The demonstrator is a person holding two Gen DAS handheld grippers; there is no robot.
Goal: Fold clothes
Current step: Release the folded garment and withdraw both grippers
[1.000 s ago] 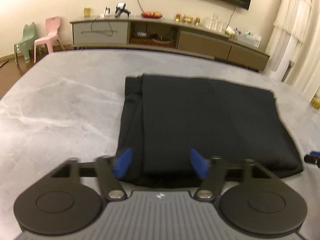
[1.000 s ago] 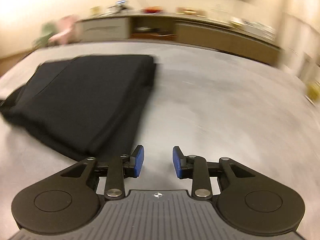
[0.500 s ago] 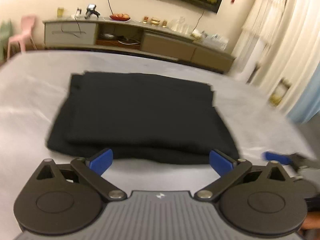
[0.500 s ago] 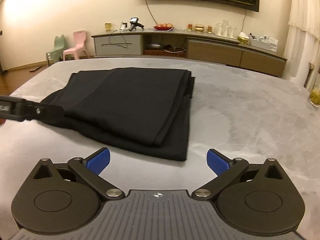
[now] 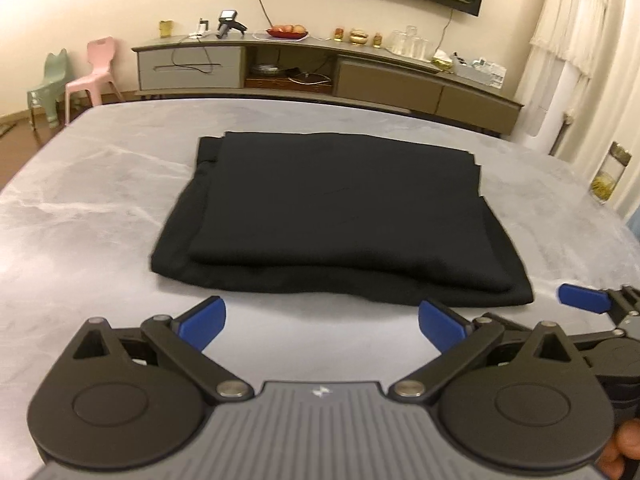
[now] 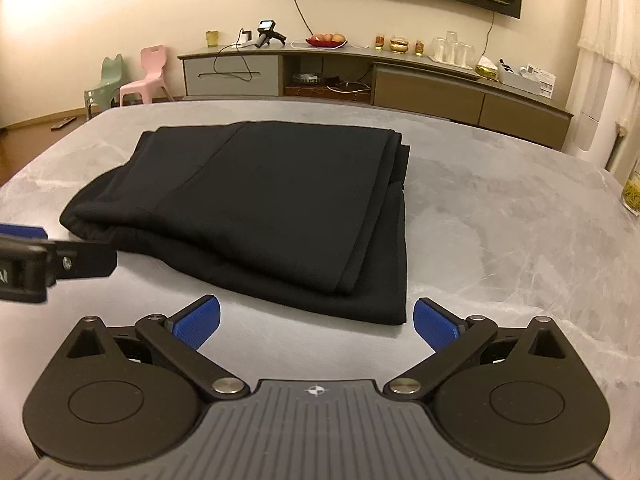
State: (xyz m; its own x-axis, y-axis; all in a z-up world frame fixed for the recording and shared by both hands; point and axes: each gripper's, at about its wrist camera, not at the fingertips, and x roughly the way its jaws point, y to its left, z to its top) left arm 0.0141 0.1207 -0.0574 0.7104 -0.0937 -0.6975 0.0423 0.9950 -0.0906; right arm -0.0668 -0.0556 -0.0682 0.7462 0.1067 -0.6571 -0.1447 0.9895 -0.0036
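The left gripper (image 5: 322,322) has its jaws spread as wide as they go, with nothing between the blue pads (image 5: 202,320); they hang over bare bench just short of the near edge of the folded black garment (image 5: 332,216), not touching it. The right gripper (image 6: 316,320) is spread just as wide and is likewise empty, its pads (image 6: 436,322) flanking the garment's near right corner without contact.

The garment (image 6: 256,200) lies flat on the grey marbled bench (image 5: 88,216), folded into a rough rectangle of stacked layers, the upper layer set back a little from the lower one along the near edge.

Both grippers tilt downward toward the bench and sit side by side: the right one's blue pad (image 5: 584,298) shows at the right edge of the left wrist view, and the left one's finger (image 6: 52,260) juts in from the left of the right wrist view. Fingers of a hand (image 5: 624,448) show at the lower right corner of the left wrist view.

On the sideboard (image 6: 424,92) behind the bench, a red dish (image 6: 326,40) holds round fruit.
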